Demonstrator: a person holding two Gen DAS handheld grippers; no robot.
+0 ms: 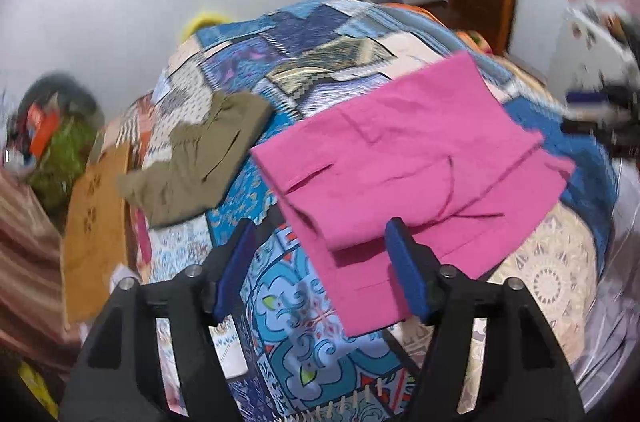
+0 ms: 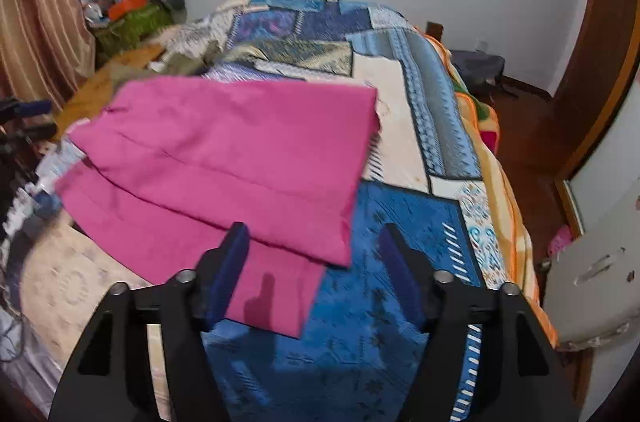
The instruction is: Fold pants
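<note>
The pink pants (image 1: pixel 404 158) at frame centre look light, soft and floppy (already folded once); both the left gripper (image 1: pixel 320 262) and right gripper (image 2: pixel 312 262) are spread and empty, best pinching the near hem corners.

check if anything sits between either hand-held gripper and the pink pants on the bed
Nothing visible does. The left hand-held gripper is open right at the near edge of the pink pants, and the right hand-held gripper is open over their near corner. The olive garment lies off to the side on the bedspread, apart from the pants.
</note>
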